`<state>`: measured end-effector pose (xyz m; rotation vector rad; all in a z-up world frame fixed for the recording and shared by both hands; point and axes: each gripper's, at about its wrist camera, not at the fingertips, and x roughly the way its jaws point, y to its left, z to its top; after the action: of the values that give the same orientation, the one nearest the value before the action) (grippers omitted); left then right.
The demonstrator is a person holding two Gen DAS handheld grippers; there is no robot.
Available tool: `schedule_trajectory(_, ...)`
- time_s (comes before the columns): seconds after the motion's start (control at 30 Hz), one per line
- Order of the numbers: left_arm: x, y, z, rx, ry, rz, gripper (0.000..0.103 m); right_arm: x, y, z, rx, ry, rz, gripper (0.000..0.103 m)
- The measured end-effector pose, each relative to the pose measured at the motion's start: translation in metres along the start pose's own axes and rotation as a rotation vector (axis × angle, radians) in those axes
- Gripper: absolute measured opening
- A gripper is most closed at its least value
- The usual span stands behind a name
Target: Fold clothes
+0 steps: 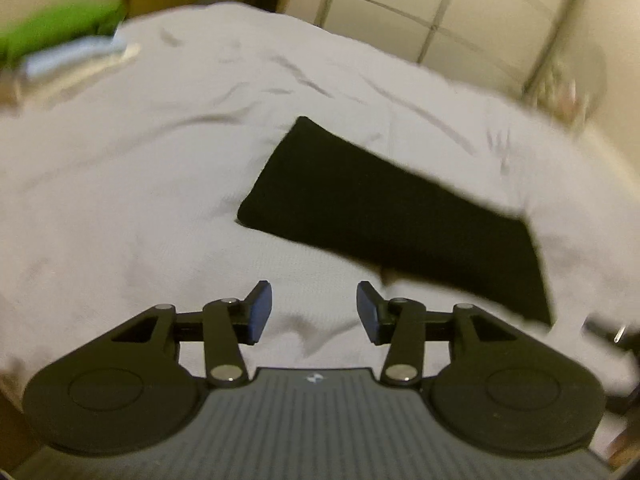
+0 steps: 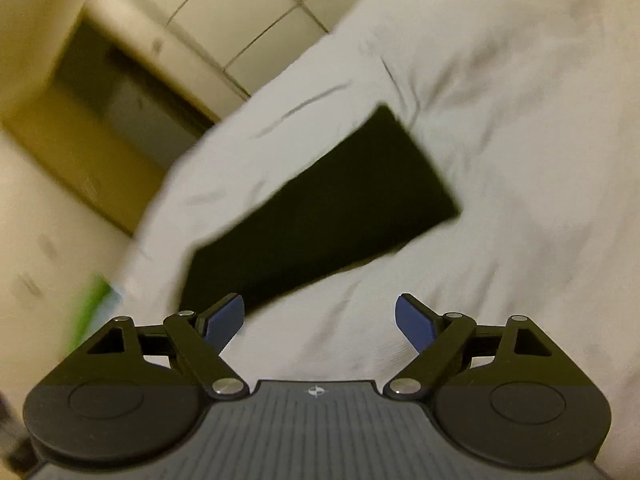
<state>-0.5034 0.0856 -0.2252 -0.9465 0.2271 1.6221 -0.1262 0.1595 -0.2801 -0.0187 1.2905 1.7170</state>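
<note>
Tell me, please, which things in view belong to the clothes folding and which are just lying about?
Part of the job:
- black folded garment, flat on the white bedsheet
- left tongs, open, empty
- right tongs, open, empty

Just lying about:
- green item at the far corner of the bed
- pale blue item beside it

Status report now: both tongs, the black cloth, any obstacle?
Left tongs open, empty. Right tongs open, empty. Black folded rectangular cloth flat on white bed sheet, untouched. Nothing in the way.
</note>
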Motion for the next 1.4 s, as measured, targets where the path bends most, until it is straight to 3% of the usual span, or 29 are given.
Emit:
schedule_trajectory(0.1, 0.022, 0.026, 0.010, -0.170, -0.003, -0.059, 0.047, 0.015, -0.031, 0.003, 0.203, -0.007, 0.093, 0.084)
schedule_trajectory(0.2, 0.053, 0.045, 0.019, -0.289, 0.015, -0.074, 0.047, 0.034, -0.049, 0.009, 0.297, -0.030, 0.105, 0.084)
schedule_trajectory(0.33, 0.093, 0.058, 0.028, -0.398, 0.045, -0.100, 0.049, 0.060, -0.061, 0.023, 0.371, -0.061, 0.080, 0.080)
schedule_trajectory(0.53, 0.131, 0.063, 0.041, -0.469, 0.019, -0.112, 0.049, 0.097, -0.068, 0.045, 0.412, -0.105, 0.040, 0.080)
schedule_trajectory(0.6, 0.141, 0.061, 0.048, -0.463, 0.014, -0.111, 0.046, 0.111, -0.068, 0.053, 0.406, -0.117, 0.019, 0.074)
schedule_trajectory(0.63, 0.144, 0.059, 0.050, -0.447, 0.014, -0.098, 0.038, 0.117, -0.068, 0.056, 0.396, -0.124, 0.008, 0.065)
schedule_trajectory(0.67, 0.146, 0.057, 0.053, -0.421, 0.010, -0.090, 0.029, 0.122, -0.068, 0.057, 0.385, -0.128, -0.008, 0.048)
schedule_trajectory(0.73, 0.143, 0.053, 0.057, -0.371, -0.014, -0.091, 0.016, 0.128, -0.068, 0.060, 0.360, -0.138, -0.036, 0.029)
schedule_trajectory(0.77, 0.138, 0.051, 0.058, -0.342, -0.026, -0.090, 0.012, 0.125, -0.066, 0.060, 0.338, -0.151, -0.030, 0.026)
schedule_trajectory(0.97, 0.099, 0.029, 0.053, -0.139, -0.134, -0.033, 0.008, 0.094, -0.032, 0.057, 0.125, -0.202, -0.035, 0.023)
schedule_trajectory(1.1, 0.061, 0.032, 0.039, -0.111, -0.158, -0.068, 0.008, 0.060, -0.029, 0.047, 0.106, -0.190, -0.022, 0.023)
schedule_trajectory(1.27, 0.002, 0.043, -0.012, -0.080, -0.159, -0.113, 0.008, 0.010, -0.039, 0.024, 0.095, -0.165, -0.020, 0.023)
schedule_trajectory(1.4, -0.010, 0.054, -0.054, -0.062, -0.096, -0.068, 0.012, -0.013, -0.057, 0.004, 0.103, -0.128, -0.056, 0.026)
